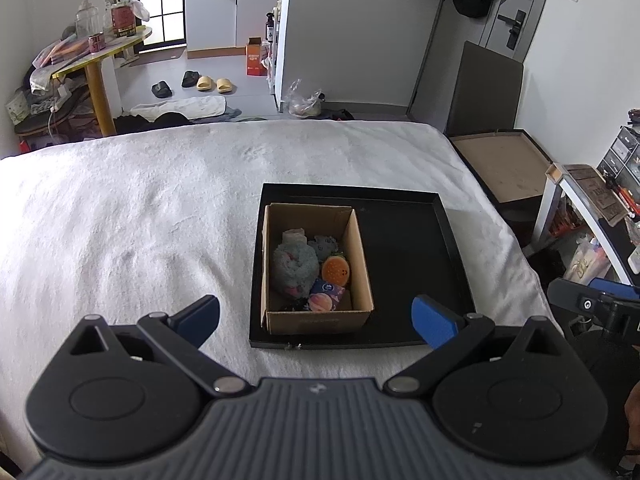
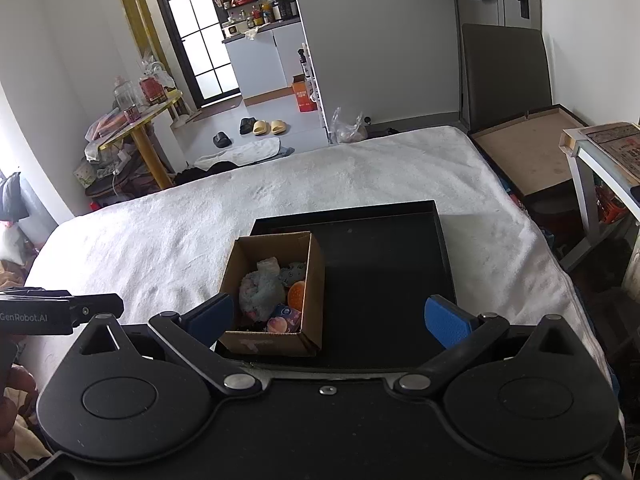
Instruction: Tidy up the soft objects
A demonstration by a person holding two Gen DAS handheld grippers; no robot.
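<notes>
Left hand-held gripper [image 1: 316, 320], spread wide, hangs just before the cardboard box [image 1: 316, 272].

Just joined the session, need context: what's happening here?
A person holds a claw in each hand over a bed covered in a white blanket. Both the left claw and the right claw are open and hold nothing. Ahead of them a black tray lies on the blanket, with a cardboard box standing in its left part. The soft objects are all in the box; the rest of the tray is bare.
</notes>
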